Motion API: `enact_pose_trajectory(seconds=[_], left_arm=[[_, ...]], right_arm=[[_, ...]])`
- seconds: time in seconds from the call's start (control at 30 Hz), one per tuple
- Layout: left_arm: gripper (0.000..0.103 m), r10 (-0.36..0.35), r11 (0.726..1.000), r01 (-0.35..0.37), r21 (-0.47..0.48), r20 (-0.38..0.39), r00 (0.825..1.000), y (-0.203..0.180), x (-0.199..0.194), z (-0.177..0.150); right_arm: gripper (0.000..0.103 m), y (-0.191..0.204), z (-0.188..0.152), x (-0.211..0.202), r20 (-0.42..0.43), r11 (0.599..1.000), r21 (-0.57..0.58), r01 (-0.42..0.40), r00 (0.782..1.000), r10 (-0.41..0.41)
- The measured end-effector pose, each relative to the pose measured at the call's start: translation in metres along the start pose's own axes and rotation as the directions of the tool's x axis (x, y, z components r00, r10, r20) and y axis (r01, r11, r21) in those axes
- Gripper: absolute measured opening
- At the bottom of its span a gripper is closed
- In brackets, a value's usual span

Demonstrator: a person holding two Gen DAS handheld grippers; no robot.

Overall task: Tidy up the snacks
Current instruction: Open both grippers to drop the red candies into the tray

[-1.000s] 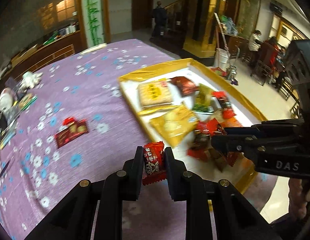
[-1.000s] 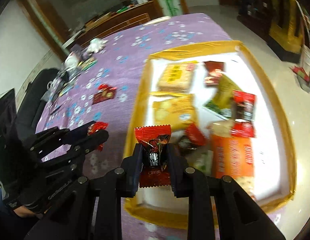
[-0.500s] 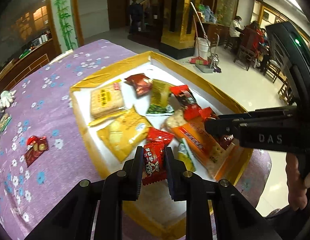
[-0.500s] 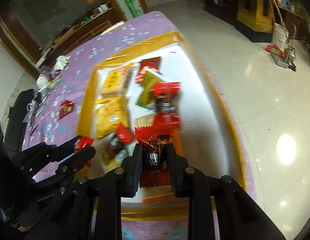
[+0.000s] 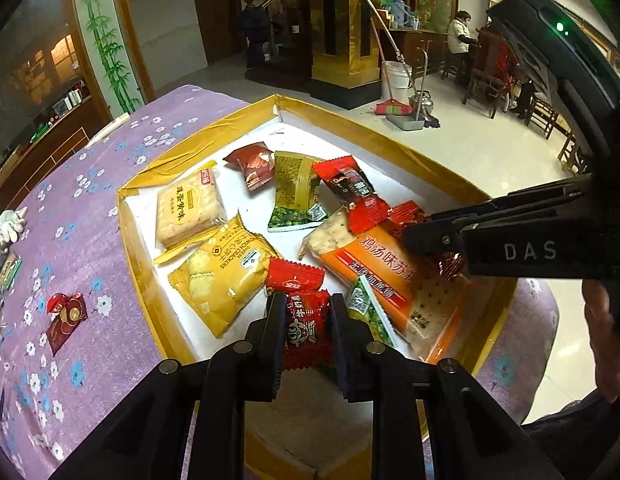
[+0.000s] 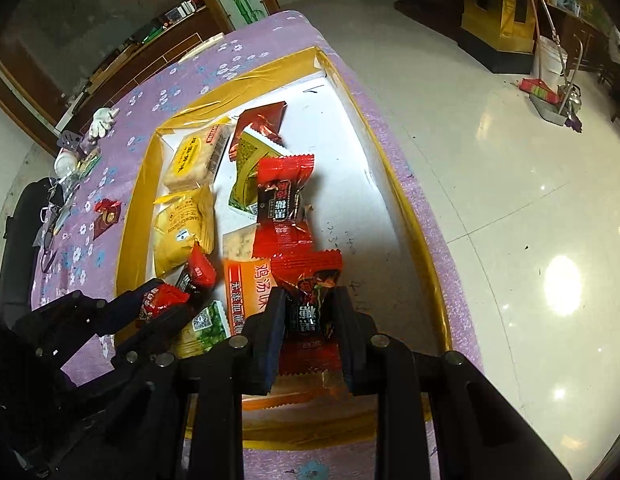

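Observation:
A gold-rimmed tray (image 5: pixel 128 220) with a white floor holds several snack packets: a yellow cracker bag (image 5: pixel 222 276), a biscuit pack (image 5: pixel 188 208), an orange cracker pack (image 5: pixel 374 268) and a green pea packet (image 5: pixel 294 192). My left gripper (image 5: pixel 306 312) hangs over the tray's near end, shut on a small red snack packet (image 5: pixel 306 328). My right gripper (image 6: pixel 310 308) is shut on a red-and-black candy packet (image 6: pixel 310 316) above the orange pack (image 6: pixel 250 284). In the right wrist view the left gripper (image 6: pixel 150 304) sits at lower left beside it. One dark red packet (image 5: pixel 66 320) lies loose on the cloth.
The tray (image 6: pixel 406 208) rests on a purple flowered tablecloth (image 5: pixel 70 208) close to the table's right edge, with shiny tiled floor (image 6: pixel 510 160) beyond. A white glove (image 5: pixel 10 220) and small clutter lie at the cloth's far left. A bucket and broom (image 5: pixel 394 80) stand on the floor.
Both grippers have shifted sideways from the tray's left edge and the cloth to over the tray's near end, each still holding its packet. The views have rolled a little.

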State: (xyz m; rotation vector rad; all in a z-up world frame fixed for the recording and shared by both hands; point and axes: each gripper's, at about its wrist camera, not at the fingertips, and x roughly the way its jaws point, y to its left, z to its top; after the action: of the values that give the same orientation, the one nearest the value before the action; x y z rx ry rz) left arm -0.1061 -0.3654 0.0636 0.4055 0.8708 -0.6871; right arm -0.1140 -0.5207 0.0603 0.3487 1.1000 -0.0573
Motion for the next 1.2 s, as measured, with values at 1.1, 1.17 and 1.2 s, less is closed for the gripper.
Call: enact_pose_trajectory(seconds=[1.1, 1.17, 1.2], left_arm=[[0.031, 0.034, 0.999, -0.034, 0.018, 0.015, 0.999, 0.002, -0.004, -0.001], [0.039, 0.034, 0.999, -0.035, 0.014, 0.024, 0.999, 0.004, -0.007, -0.001], [0.042, 0.036, 0.999, -0.037, 0.013, 0.03, 0.999, 0.005, -0.008, -0.001]], right_arm=[[0.038, 0.004, -0.002, -0.01, 0.035, 0.998, 0.002, 0.056, 0.998, -0.056], [0.041, 0.005, -0.002, -0.014, 0.049, 0.998, 0.004, 0.06, 0.997, -0.06], [0.042, 0.006, -0.002, -0.016, 0.056, 0.998, 0.005, 0.06, 0.997, -0.06]])
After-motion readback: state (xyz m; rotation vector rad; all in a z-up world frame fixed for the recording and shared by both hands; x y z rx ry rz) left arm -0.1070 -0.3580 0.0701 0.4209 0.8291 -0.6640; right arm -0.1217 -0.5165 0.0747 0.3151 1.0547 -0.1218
